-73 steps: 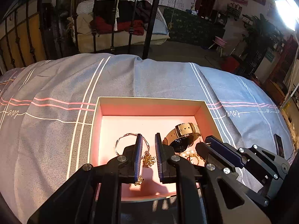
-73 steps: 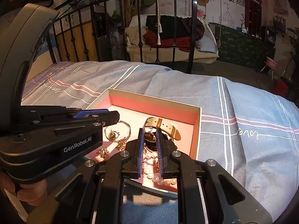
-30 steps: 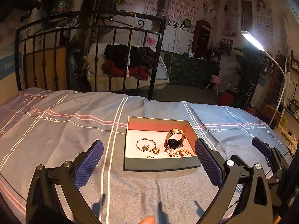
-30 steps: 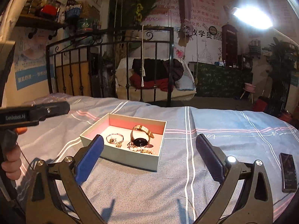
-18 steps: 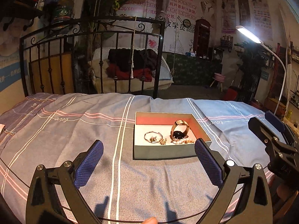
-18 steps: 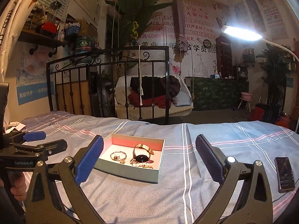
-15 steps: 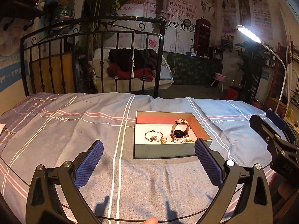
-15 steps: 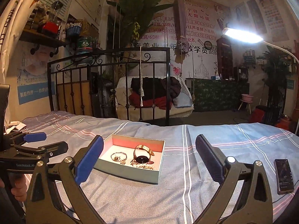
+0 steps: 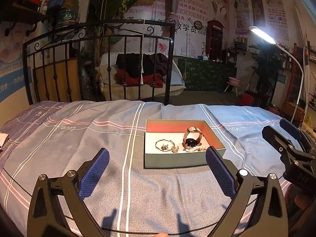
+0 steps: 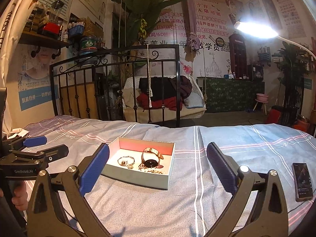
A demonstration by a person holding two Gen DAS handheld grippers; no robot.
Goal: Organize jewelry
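Nearest in the left wrist view, the left gripper [image 9: 157, 169] is spread wide and empty, its blue-padded fingers [image 9: 94, 172] held above the bedspread [image 9: 69, 138]. In the right wrist view the right gripper [image 10: 158, 168] is likewise spread wide, holding nothing, above the same striped grey-blue cloth. A person's hand [image 10: 19, 194] grips a handle at the left edge of that view.

Just beyond the fingertips sits the box [image 9: 177, 161], an open, shallow tray with a pink inside, resting flat on the bedspread. All the jewelry lies in it. A thin bracelet [image 9: 165, 145] lies on the left of the box floor, with a small gold charm [image 9: 175, 149] touching its right side. To the right stands a watch [image 9: 192, 138] with a tan strap and dark face, tilted up on its band. A string of pearls [image 9: 194, 148] lies along the near wall in front of the watch.

A phone [image 10: 302, 181] lies on the bedspread well to the right of the box.

Farther off, a black iron bed frame [image 9: 98, 63] rises at the end of the bed. Behind it hangs a swing seat [image 10: 164, 100] piled with dark and red clothes. A lit lamp [image 10: 254, 29] glows at the far right.
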